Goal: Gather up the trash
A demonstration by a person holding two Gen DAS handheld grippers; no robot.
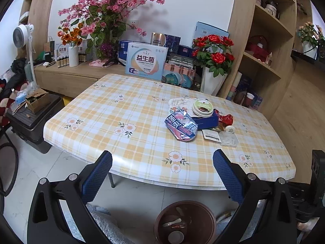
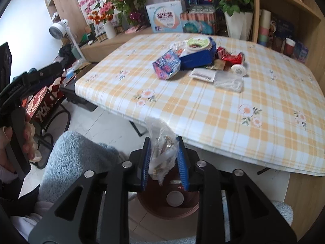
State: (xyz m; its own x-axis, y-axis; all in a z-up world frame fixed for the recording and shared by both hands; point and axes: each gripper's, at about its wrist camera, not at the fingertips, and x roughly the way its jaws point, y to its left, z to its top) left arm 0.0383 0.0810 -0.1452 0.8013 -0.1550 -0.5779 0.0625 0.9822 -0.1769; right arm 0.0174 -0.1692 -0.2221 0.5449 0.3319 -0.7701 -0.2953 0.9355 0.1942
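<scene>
A brown waste bin (image 1: 184, 221) stands on the floor by the table's near edge, with a few scraps and a white lid in it. My right gripper (image 2: 163, 140) hangs right over the bin (image 2: 168, 207), shut on a crumpled clear plastic wrapper (image 2: 162, 152) that fills the gap between its blue pads. My left gripper (image 1: 162, 155) is open and holds nothing, above the table's near edge. On the table lies a heap of trash: a blue and pink snack bag (image 1: 181, 126), a round lidded cup (image 1: 202, 107), a dark blue box (image 1: 207, 121), a red wrapper (image 1: 226, 120) and clear plastic (image 1: 228, 139).
The checked tablecloth (image 1: 132, 105) covers the table. Boxes and flower vases (image 1: 213, 81) crowd its far edge, and wooden shelves (image 1: 264, 61) rise on the right. A black case with a cardboard box (image 1: 36, 101) sits on the left. A fluffy blue cushion (image 2: 71, 158) lies beside the bin.
</scene>
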